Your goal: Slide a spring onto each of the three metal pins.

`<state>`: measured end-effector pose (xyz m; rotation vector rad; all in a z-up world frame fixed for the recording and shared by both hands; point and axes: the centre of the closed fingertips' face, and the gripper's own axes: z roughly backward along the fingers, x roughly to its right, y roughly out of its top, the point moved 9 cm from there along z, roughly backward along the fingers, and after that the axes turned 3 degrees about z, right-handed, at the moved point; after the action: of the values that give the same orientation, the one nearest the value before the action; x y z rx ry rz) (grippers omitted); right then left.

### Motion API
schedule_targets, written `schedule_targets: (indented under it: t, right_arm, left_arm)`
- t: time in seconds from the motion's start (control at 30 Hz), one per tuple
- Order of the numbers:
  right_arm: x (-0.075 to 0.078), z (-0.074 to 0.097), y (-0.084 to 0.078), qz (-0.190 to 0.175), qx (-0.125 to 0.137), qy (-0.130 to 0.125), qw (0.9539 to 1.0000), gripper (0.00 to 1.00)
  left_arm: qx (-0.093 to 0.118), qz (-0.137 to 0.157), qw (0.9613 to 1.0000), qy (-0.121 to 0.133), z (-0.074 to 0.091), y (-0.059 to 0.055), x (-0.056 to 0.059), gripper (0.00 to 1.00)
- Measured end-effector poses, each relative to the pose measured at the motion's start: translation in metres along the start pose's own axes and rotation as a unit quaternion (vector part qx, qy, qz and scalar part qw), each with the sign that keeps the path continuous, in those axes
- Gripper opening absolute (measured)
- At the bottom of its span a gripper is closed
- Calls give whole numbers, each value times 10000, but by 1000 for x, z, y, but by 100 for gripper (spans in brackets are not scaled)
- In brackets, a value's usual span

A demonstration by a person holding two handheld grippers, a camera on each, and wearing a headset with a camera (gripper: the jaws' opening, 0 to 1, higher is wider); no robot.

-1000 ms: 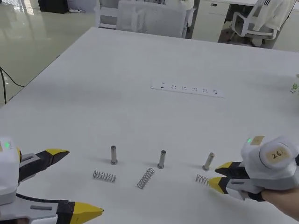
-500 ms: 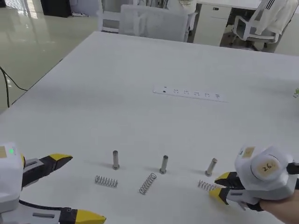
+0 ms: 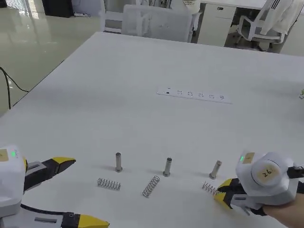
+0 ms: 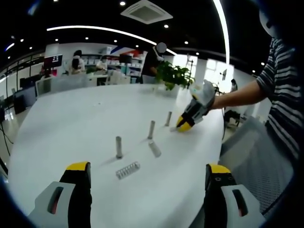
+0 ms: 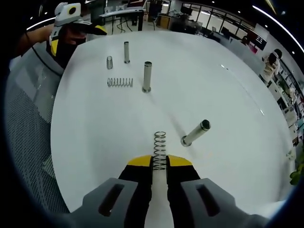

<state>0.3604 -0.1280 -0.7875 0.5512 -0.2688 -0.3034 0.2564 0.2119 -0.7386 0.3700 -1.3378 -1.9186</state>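
Three upright metal pins stand in a row on the white table: left pin [image 3: 118, 161], middle pin [image 3: 167, 166], right pin [image 3: 216, 169]. A spring lies in front of each: left spring [image 3: 109, 184], middle spring [image 3: 150, 185], right spring [image 3: 208, 187]. My right gripper [image 3: 223, 190] rests low on the table, shut on the near end of the right spring [image 5: 160, 145], which lies flat beside the right pin [image 5: 194, 133]. At the bottom left my left gripper [image 3: 80, 192] is open and holds nothing. The left spring [image 4: 127, 169] lies ahead of its jaws.
A white power strip [image 3: 194, 95] is set in the table [image 3: 142, 71] beyond the pins. Chairs [image 3: 154, 21] stand at the far edge. A potted plant [image 4: 173, 76] sits at one end of the table. A person's sleeve [image 4: 280, 71] is on the right.
The right gripper's jaws, open around the right spring's end a second ago, have come together on it. The left gripper stays open and has barely moved.
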Motion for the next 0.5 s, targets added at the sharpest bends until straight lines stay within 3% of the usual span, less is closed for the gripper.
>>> schedule_targets:
  t: [0.3,0.5]
  right_arm:
    - [-2,8,3,165,109,-9,9998,8]
    - [-5,14,6,292,205,36,9994,8]
  left_arm:
    - [-56,-52,9998,-175,-6,3,6,96]
    - [-101,-100,9990,-420,-14,7,11,95]
